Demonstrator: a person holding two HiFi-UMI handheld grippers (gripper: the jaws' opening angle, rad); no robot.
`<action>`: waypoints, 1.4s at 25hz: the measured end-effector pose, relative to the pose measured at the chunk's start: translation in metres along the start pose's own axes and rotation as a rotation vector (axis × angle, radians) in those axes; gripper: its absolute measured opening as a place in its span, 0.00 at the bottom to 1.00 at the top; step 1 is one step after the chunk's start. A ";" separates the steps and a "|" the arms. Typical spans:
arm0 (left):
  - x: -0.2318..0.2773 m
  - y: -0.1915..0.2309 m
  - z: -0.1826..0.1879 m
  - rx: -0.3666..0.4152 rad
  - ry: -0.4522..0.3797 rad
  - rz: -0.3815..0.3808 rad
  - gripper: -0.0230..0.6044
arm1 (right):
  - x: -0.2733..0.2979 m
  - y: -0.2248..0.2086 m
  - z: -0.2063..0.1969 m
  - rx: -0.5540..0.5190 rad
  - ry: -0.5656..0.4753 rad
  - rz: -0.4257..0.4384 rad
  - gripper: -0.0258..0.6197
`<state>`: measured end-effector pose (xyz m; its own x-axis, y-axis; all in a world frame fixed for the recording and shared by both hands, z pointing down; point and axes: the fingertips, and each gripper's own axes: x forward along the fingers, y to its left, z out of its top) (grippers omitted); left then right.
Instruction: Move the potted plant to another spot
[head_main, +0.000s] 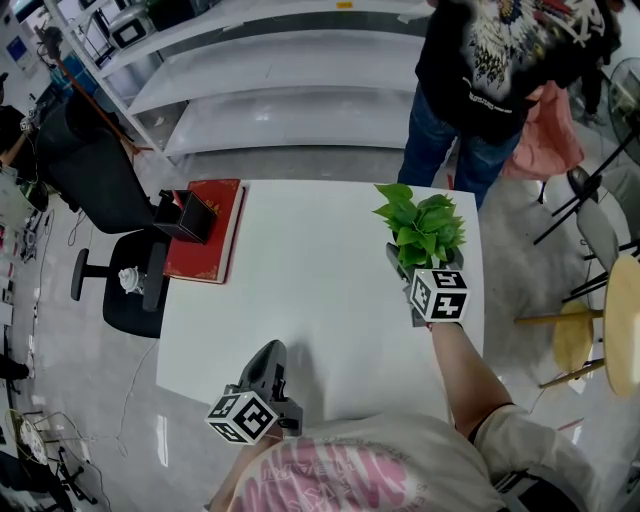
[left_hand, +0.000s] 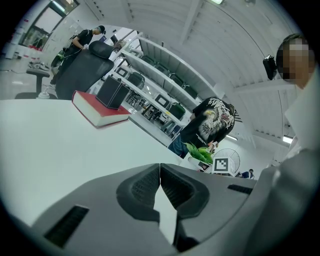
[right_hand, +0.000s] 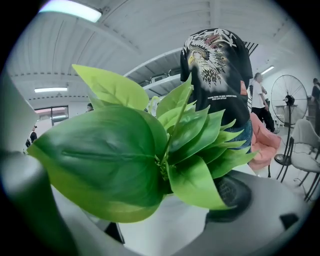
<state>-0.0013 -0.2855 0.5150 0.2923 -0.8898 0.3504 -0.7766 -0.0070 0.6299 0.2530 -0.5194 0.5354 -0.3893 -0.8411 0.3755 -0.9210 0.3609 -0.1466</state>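
The potted plant (head_main: 422, 228), green-leaved in a white pot (right_hand: 165, 222), stands at the right side of the white table (head_main: 310, 290), towards the far edge. My right gripper (head_main: 408, 275) reaches in from the near side with one jaw on each side of the pot, and its dark pad (right_hand: 230, 194) lies against the pot's wall; the leaves (right_hand: 125, 160) hide most of the grip. My left gripper (head_main: 271, 352) rests low at the table's near edge, shut with nothing between its pads (left_hand: 172, 190). In the left gripper view the plant (left_hand: 200, 151) is small and far off.
A red book (head_main: 205, 232) with a black box (head_main: 186, 215) on it lies at the table's left edge. A person (head_main: 490, 70) stands just beyond the far right corner. A black office chair (head_main: 130, 290) is at the left, a wooden stool (head_main: 575, 335) at the right, white shelves (head_main: 280, 90) behind.
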 end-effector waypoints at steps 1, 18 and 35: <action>-0.001 0.001 0.001 0.001 0.001 0.000 0.08 | 0.000 0.000 0.000 0.001 0.000 -0.003 0.86; -0.004 0.011 0.022 0.026 0.023 -0.039 0.08 | -0.003 0.004 0.004 0.047 -0.028 -0.071 0.86; 0.005 0.014 0.040 0.066 0.067 -0.133 0.08 | -0.028 0.002 0.007 0.090 -0.057 -0.173 0.87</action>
<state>-0.0332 -0.3080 0.4983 0.4296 -0.8466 0.3142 -0.7632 -0.1544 0.6274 0.2623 -0.4984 0.5183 -0.2227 -0.9097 0.3504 -0.9707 0.1735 -0.1666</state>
